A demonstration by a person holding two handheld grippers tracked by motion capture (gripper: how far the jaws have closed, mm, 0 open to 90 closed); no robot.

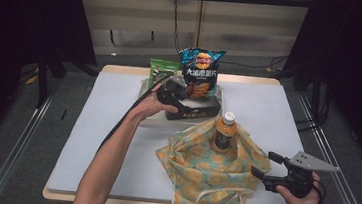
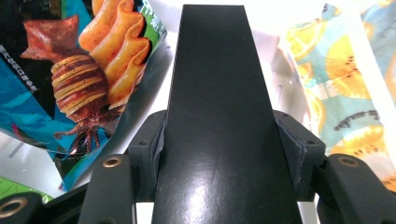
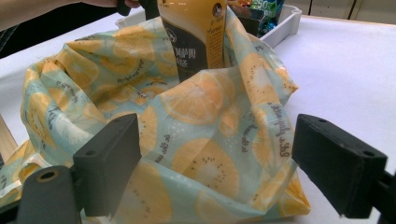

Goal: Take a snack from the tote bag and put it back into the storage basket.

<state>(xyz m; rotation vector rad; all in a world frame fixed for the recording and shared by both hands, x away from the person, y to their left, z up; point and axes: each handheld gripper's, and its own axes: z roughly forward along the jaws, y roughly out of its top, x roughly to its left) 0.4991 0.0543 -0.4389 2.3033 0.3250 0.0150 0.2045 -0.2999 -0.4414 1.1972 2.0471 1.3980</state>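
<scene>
The high view looks forward and down on the whole table from some distance. The left gripper view sits very near a black box. The right gripper view faces the patterned bag closely; all views share this bag.

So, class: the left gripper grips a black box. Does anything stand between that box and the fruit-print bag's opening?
Partly. The bottle stands upright in the bag, at the side of the opening nearest the black box, so the box would likely have to pass it. Otherwise nothing visible lies between them.
</scene>
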